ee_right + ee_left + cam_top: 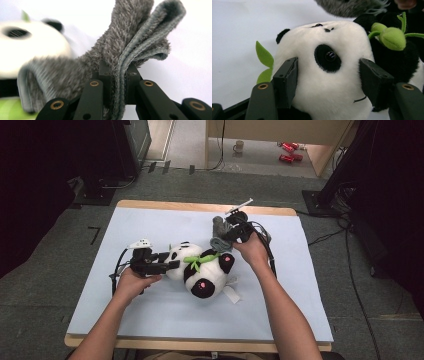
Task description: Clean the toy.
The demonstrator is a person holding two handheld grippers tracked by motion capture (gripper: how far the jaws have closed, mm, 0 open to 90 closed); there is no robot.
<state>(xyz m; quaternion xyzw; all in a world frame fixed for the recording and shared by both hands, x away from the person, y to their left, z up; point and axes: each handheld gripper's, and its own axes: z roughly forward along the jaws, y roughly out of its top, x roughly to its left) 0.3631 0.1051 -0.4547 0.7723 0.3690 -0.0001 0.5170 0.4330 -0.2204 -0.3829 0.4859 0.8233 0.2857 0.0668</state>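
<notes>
Grey fleece cloth pinched in the right gripper, plush panda steadied by the left.

Lying on its back mid-table (150,330), the panda (202,268) has its white head clamped between the jaws of the left gripper (172,265); the right gripper (225,236) has its jaws shut on a folded edge of the cloth (218,234), lifted just beyond the toy's feet. I judge the step to be bringing the cloth over the panda; next it should be drawn across the body while the head stays pinned. The left gripper view shows pads pressing the fur beside the eye; the right gripper view shows the doubled hem in the grip; the high view shows the whole layout.
</notes>
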